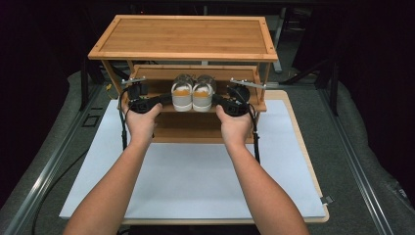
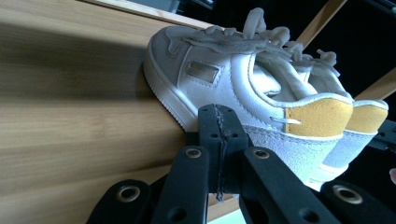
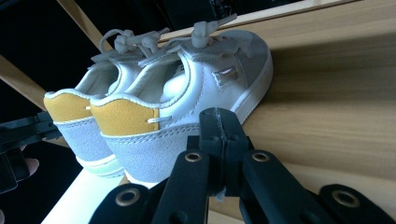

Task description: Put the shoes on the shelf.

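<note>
Closed tongs (image 2: 219,140) | hide left shoe (image 2: 243,88) sole | right shoe (image 2: 369,121) half-hidden

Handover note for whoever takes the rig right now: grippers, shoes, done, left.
Left gripper: shut, empty, tip against the left shoe's outer side.
Right gripper: shut, empty, tip against the right shoe's outer side.
Both shoes stand side by side, heels toward the person, on the middle shelf of the wooden rack.
Done: pair is on the shelf, pressed together.
Left: probably final nudging, then draw both grippers back.
</note>
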